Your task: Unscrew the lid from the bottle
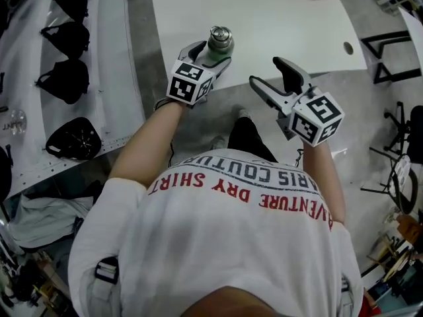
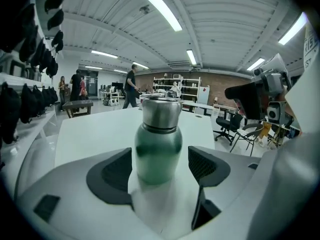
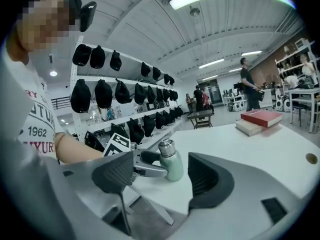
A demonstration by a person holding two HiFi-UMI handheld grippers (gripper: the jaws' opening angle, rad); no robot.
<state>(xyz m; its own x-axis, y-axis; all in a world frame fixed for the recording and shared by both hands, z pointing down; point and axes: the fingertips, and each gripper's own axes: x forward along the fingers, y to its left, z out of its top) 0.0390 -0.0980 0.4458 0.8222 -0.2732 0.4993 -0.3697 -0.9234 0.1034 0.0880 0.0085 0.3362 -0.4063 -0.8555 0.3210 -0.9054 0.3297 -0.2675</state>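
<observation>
A green bottle (image 1: pixel 220 43) with a steel lid (image 2: pixel 161 113) stands upright near the front edge of the white table (image 1: pixel 264 18). My left gripper (image 1: pixel 208 55) reaches over that edge, its jaws on either side of the bottle's body (image 2: pixel 159 146). They stand open, with a thin strip of table showing beside the right pad (image 2: pixel 205 166). My right gripper (image 1: pixel 268 71) hovers open off the table's front edge, right of the bottle, holding nothing. The right gripper view looks past its jaws (image 3: pixel 160 176) at the bottle (image 3: pixel 172 165) and the left gripper (image 3: pixel 150 164).
A red book on a grey one (image 3: pixel 262 120) lies at the table's far side. A small round hole (image 1: pixel 348 47) is near its right edge. Shelves of black caps (image 1: pixel 66 78) run along the left. Black chair frames (image 1: pixel 393 41) stand to the right. People walk in the background (image 2: pixel 131 86).
</observation>
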